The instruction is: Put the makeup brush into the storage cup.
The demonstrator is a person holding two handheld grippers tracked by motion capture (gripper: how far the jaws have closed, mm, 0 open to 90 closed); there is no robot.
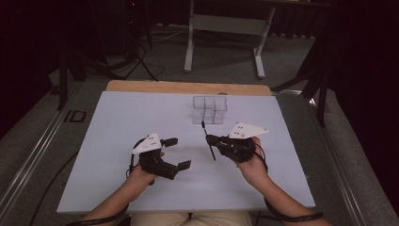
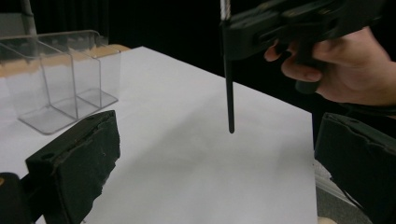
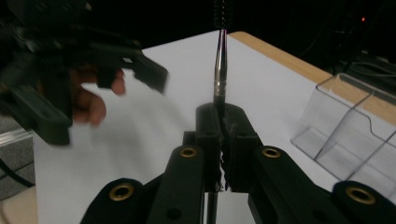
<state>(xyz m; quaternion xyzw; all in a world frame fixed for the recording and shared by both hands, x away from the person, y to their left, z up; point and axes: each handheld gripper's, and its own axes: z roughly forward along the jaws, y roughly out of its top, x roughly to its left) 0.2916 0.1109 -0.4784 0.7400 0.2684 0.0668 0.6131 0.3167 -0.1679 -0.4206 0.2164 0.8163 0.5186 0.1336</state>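
One thin brush (image 1: 209, 142), light, stiff and slick-handled, is sitting pinched mid-shaft in the right gripper (image 1: 210, 139), hanging above the table (image 1: 122, 117) near the clear organizer (image 1: 210, 109). Left gripper (image 1: 177, 152) is hovering with jaws wide apart, empty. Best hold: metal handle, not bristles.

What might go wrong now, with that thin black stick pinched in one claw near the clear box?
The right claw pinches the thin brush at one narrow spot, so it might swivel or slip out. The clear organizer looks light; a nudge from the long stick could shove it. The open left claw is near and may bump the stick.
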